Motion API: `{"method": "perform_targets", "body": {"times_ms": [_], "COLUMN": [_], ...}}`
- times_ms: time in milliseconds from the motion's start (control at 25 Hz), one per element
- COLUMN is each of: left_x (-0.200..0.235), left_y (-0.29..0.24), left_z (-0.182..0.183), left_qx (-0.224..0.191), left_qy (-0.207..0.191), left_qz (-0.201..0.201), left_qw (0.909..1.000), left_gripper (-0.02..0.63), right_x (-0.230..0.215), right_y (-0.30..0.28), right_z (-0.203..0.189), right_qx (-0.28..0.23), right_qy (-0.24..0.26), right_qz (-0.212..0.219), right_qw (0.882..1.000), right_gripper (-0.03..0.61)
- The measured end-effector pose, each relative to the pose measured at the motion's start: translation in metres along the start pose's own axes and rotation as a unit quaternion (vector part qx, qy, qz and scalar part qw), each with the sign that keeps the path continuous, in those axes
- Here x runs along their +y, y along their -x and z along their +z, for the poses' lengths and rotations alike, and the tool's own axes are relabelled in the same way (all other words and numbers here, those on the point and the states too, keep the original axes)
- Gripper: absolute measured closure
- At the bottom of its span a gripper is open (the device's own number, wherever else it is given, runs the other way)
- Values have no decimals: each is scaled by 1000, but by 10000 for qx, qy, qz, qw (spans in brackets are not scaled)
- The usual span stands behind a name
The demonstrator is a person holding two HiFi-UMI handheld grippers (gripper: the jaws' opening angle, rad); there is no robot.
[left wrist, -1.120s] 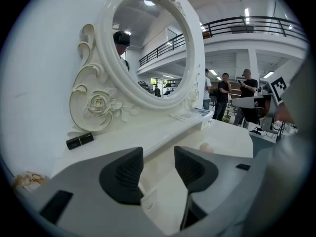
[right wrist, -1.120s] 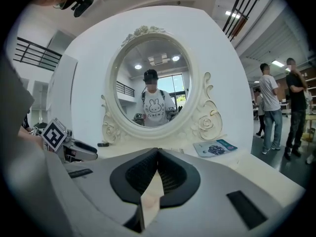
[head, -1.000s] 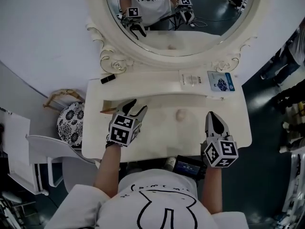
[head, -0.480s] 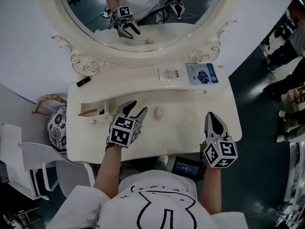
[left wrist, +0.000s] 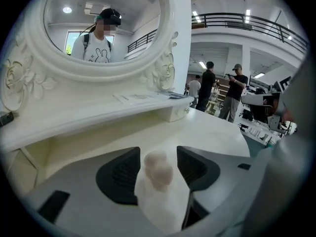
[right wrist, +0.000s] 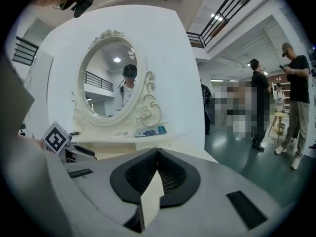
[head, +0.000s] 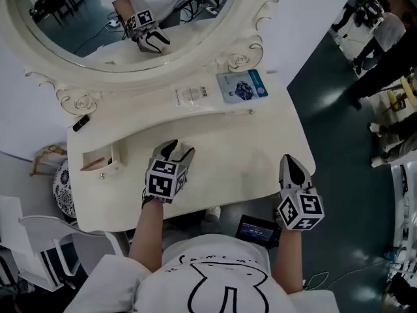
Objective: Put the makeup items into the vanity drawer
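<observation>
A pale beige makeup puff (left wrist: 159, 171) lies on the cream vanity top (head: 247, 155), in the gap between the jaws of my left gripper (head: 178, 150) (left wrist: 158, 154). Those jaws have just been opening and stand open, with neither pad pressing on the puff. At the left end a small drawer (head: 99, 161) stands pulled out, with something brownish inside. My right gripper (head: 290, 161) (right wrist: 157, 153) hovers shut and empty over the vanity's front right corner. A small black stick-shaped item (head: 80, 122) rests on the raised shelf at the left.
A white card (head: 191, 95) and a blue packet (head: 242, 85) lie on the shelf under the oval mirror (head: 78, 18). A dark device (head: 257, 228) sits below the table's front edge. A patterned stool (head: 60, 189) and a white chair (head: 39, 220) stand at the left. People stand off to the right.
My left gripper has travelled right along the table top to the puff, which now sits between its jaws. The right gripper has shifted toward the table's right edge. The view has swung right.
</observation>
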State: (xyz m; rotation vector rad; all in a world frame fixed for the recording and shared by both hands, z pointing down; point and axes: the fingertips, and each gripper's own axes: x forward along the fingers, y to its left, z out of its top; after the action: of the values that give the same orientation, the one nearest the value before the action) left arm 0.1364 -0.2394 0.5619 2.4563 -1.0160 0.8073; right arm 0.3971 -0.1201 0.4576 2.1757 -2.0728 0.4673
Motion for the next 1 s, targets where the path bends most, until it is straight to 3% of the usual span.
{"method": "perform_targets", "body": {"times_ms": [360,640,1000], "left_x": [-4,-1,7], "left_y": [-20,-13,18], "left_z": [-20,-18,-4], "left_qx": [311,238,-24], "left_qy": [136,107,28], "left_qz": [283,349,366], "left_qw": [9990,9991,9993], "left_gripper": [341,413,414], "right_x": [-23,-22,0], "right_y": [18,24,19], "right_z": [-19,-25,-8], "right_qx": [150,170,-18], "right_qy": [-86,-139,-150], "right_qz": [-211,-241,-74], "right_qw": [9996,9995,9999], "right_gripper": [560,561,561]}}
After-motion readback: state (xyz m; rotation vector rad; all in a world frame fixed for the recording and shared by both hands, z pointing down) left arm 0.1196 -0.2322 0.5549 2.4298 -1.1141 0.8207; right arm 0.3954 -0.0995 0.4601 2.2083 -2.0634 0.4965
